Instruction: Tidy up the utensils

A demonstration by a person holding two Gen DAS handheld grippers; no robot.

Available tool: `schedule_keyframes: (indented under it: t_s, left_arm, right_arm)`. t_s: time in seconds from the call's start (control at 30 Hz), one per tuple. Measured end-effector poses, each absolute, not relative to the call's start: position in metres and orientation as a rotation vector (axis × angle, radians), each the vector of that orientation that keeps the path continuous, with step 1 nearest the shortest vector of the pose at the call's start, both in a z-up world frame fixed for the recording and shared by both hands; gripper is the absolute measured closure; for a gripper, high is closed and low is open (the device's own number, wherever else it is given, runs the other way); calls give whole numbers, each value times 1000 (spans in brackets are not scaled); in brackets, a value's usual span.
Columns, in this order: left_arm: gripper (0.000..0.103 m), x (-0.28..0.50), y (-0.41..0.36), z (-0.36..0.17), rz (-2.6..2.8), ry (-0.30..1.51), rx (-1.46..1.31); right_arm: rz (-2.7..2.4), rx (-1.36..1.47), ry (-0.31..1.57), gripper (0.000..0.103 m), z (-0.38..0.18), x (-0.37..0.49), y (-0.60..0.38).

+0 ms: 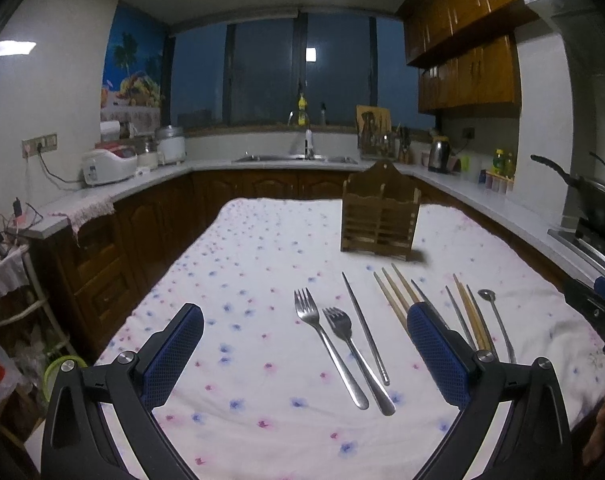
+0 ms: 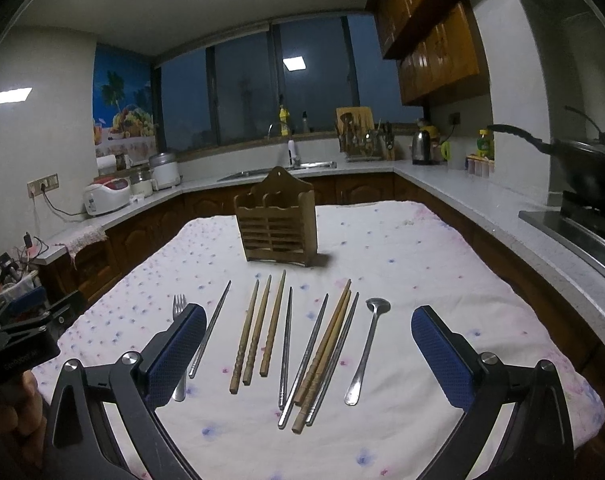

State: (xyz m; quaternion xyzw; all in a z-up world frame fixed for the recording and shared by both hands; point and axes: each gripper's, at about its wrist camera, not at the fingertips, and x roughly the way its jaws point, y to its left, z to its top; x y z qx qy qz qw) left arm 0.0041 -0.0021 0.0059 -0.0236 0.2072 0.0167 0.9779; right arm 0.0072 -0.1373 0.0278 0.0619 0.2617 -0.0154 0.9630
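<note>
While both wait spread and empty, right hand-held gripper [image 2: 308, 336] is nearer: chopsticks [image 2: 258, 334] lie at its 12 o'clock, long axes toward wooden utensil holder [image 2: 276, 226]; left hand-held gripper [image 1: 304, 338] faces forks [image 1: 334, 340].

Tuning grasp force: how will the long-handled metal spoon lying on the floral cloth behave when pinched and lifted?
The long-handled metal spoon looks thin and steel, so probably stiff and light. Its polished handle may slip or swivel between the right gripper pads. It lies flat on the soft floral tablecloth, so the fingers will likely press into fabric to get under it.
</note>
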Motion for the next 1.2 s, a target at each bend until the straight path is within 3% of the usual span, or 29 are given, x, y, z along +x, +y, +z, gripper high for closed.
schedule_keyframes:
  t_s: [0.3,0.47,0.63,0.83,1.2]
  left_arm:
    - [1,70,11,18,-16,553,-100]
    - [3,107,11,22,-40,600,-97]
    - [16,149,1,23,-97,682,-79]
    - [38,196,-10,17,-160,792,-90]
    - [65,276,-29,-6,-222,970,-112]
  right_arm:
    - [-6,178,631,2,16,47,-157]
    - [16,231,716,20,3,77,-171]
    - [19,282,802,47,-12,110,-185]
    - [35,316,879,71,-25,143,-196]
    - [100,342,1091,87,-77,203,-183]
